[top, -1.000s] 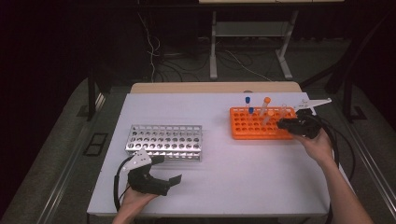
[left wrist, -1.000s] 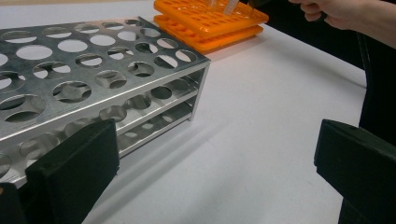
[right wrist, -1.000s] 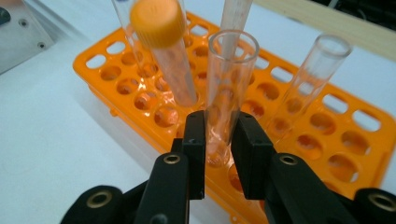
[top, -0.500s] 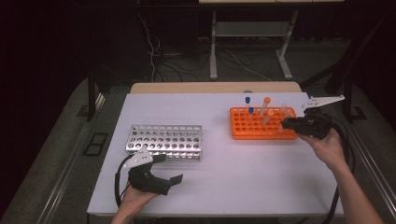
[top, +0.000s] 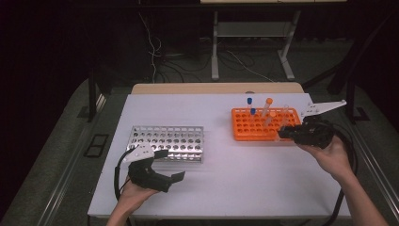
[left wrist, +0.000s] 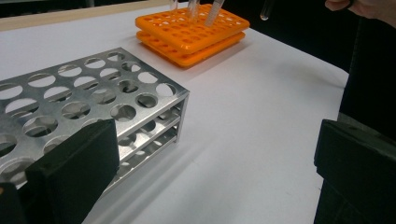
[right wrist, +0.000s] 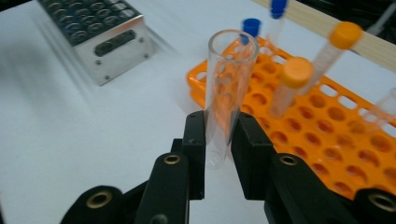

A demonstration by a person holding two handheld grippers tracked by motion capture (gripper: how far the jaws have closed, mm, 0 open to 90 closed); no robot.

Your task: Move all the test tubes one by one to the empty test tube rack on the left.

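The tube (right wrist: 226, 93), clear, uncapped and empty, is pinched low on its body between the jaws of the right tool (right wrist: 218, 154), in the air beside the orange rack's (top: 256, 127) near right corner. In the high view that tool (top: 287, 133) sits at the right edge of the white surface (top: 226, 188), with the tube itself too faint to pick out; the left tool (top: 171, 165) hovers near the front edge just in front of the steel rack (top: 167, 141), its jaws wide and holding nothing. In the left gripper view the steel rack (left wrist: 93, 107) lies close with all visible holes empty, the orange rack (left wrist: 191, 30) sits well beyond it, and the tube's rounded bottom (left wrist: 265, 11) hangs clear of the surface at the top edge. In the right gripper view the tube stands nearly upright, open mouth uppermost, and behind it two orange-capped tubes (right wrist: 294, 84) lean in the orange rack beside two blue-capped ones (right wrist: 251, 27). To do the carry well, I would keep the tube upright and lifted above the capped tubes, hold the grip firm since glassy walls can slip, cross to the steel rack, and line the bottom over one hole before lowering.
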